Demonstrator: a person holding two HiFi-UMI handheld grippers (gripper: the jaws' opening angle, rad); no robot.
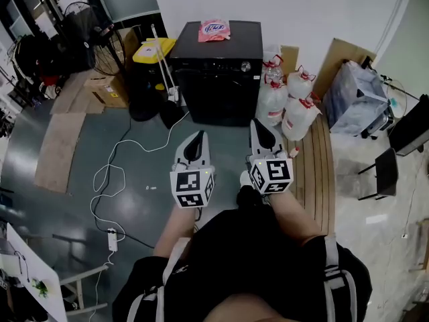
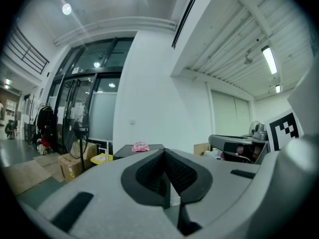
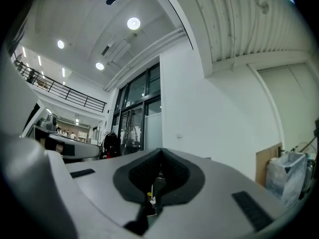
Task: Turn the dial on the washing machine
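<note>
The black washing machine (image 1: 218, 72) stands against the far wall, with its small round dial (image 1: 246, 66) on the front panel at the right. A pink packet (image 1: 214, 29) lies on its top. Both grippers are held close to the person's body, well short of the machine and pointing toward it. My left gripper (image 1: 196, 137) has its jaws together with nothing between them, and my right gripper (image 1: 258, 123) is the same. In the left gripper view the shut jaws (image 2: 164, 154) fill the foreground, with the machine's top (image 2: 124, 153) and pink packet (image 2: 140, 147) beyond. The right gripper view shows its shut jaws (image 3: 160, 156).
Clear bags of bottles (image 1: 287, 102) sit right of the machine on a wooden board (image 1: 319, 159). A yellow bin lid (image 1: 153, 49), a mop handle (image 1: 165, 66), a fan (image 1: 100, 39) and cardboard boxes (image 1: 107, 89) stand left. A white cable (image 1: 110, 180) with a power strip (image 1: 112, 239) crosses the floor.
</note>
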